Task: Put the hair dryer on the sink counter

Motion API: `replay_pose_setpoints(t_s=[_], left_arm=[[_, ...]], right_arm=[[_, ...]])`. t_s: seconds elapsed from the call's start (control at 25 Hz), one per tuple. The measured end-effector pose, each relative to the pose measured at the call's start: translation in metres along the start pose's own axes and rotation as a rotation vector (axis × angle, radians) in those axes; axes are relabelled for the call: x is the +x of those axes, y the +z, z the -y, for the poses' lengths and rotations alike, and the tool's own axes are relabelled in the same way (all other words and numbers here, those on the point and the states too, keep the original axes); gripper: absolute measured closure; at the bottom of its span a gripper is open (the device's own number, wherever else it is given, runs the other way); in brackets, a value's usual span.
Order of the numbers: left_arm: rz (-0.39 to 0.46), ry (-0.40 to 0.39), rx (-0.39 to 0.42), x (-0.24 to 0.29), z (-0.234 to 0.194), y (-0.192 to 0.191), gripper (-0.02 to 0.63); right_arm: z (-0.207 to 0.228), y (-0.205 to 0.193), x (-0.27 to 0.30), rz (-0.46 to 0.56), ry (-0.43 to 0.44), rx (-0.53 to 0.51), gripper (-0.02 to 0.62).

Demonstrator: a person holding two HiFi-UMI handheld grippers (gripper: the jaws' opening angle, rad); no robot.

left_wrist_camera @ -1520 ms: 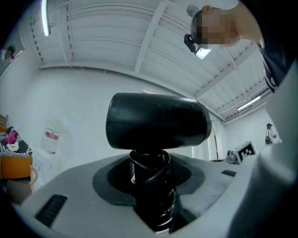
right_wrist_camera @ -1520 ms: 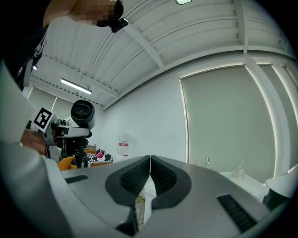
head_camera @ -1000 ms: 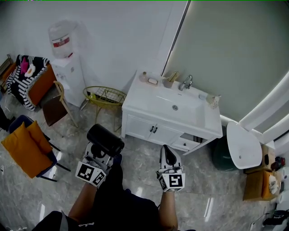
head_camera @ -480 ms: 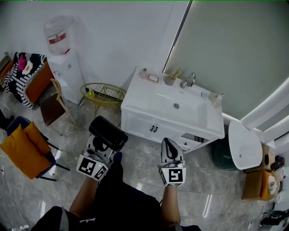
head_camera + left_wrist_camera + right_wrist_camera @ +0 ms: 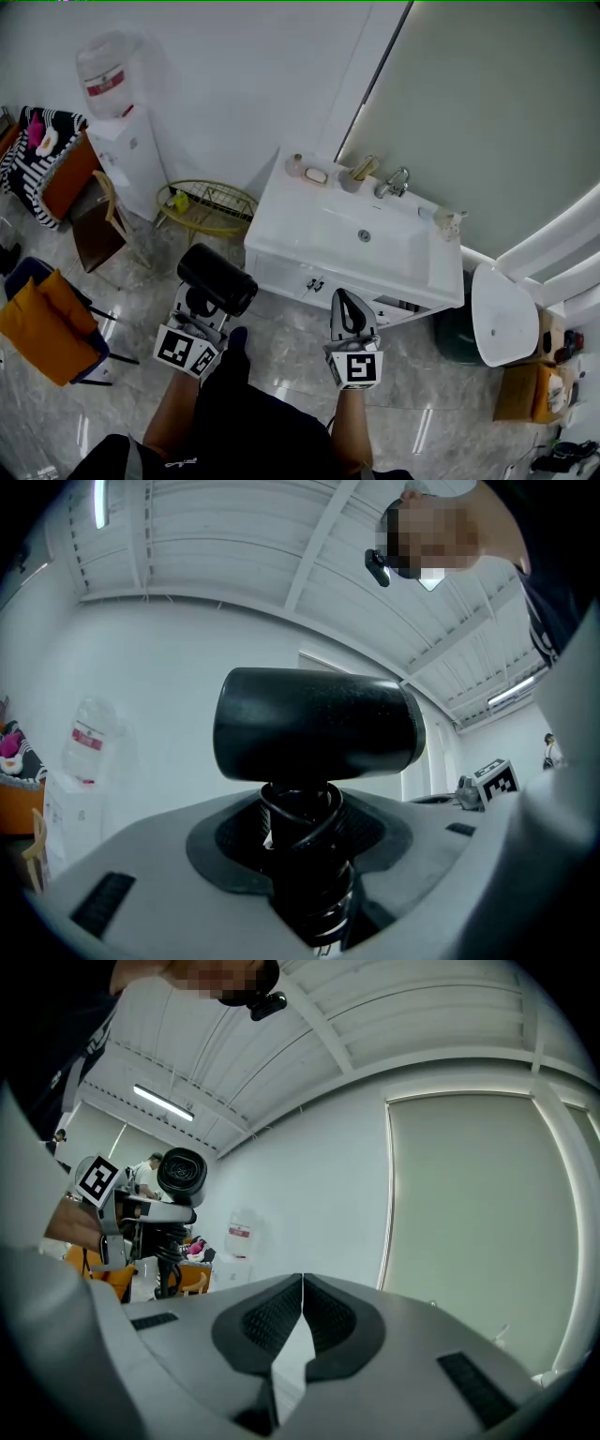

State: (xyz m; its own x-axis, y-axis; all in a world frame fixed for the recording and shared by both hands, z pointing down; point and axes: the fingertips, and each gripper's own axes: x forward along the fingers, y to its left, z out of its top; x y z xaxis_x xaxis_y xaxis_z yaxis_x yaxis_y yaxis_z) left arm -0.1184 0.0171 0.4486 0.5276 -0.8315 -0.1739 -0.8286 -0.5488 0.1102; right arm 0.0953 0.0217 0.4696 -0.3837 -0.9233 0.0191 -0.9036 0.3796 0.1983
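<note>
A black hair dryer [image 5: 217, 279] stands upright in my left gripper [image 5: 202, 305], whose jaws are shut on its handle with the cord wound round it; in the left gripper view its barrel [image 5: 317, 726] lies crosswise above the jaws. My right gripper [image 5: 349, 317] is shut and holds nothing; its pads [image 5: 302, 1321] meet at the tips. Both grippers hang over the floor just in front of the white sink counter [image 5: 289, 203] with its basin and tap [image 5: 394, 180]. The right gripper view shows the dryer [image 5: 182, 1175] off to the left.
Small bottles and a soap dish [image 5: 316, 174] line the counter's back edge. A yellow wire stool [image 5: 209, 206] stands left of the cabinet, with a water dispenser [image 5: 111, 103], chairs [image 5: 52, 314] and a striped cloth farther left. A white toilet lid [image 5: 502, 314] is at the right.
Both grippers and the head view have moved forward toward the sink cabinet, which now sits closer. The hair dryer stays held in the left gripper; the right stays shut.
</note>
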Motion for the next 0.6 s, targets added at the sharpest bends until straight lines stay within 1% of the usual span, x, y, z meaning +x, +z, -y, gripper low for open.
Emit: replay_pose_setpoints(t_s=[0.12, 0.28, 0.52, 0.6], left_arm=[[-0.01, -0.002, -0.007, 0.018, -0.015, -0.003, 0.395], [-0.012, -0.024, 0.002, 0.045, -0.036, -0.003, 0.395], [-0.014, -0.049, 0.0, 0.094, -0.072, 0.0, 0.395], [-0.01, -0.062, 0.0, 0.112, -0.085, 0.002, 0.394]], right_arm=[[0.009, -0.003, 0.021, -0.017, -0.016, 0.019, 0.566], [0.021, -0.012, 0.05, -0.035, -0.037, 0.049, 0.566], [0.04, -0.009, 0.102, -0.061, -0.07, 0.038, 0.566], [0.048, -0.008, 0.119, -0.049, -0.082, 0.047, 0.566]])
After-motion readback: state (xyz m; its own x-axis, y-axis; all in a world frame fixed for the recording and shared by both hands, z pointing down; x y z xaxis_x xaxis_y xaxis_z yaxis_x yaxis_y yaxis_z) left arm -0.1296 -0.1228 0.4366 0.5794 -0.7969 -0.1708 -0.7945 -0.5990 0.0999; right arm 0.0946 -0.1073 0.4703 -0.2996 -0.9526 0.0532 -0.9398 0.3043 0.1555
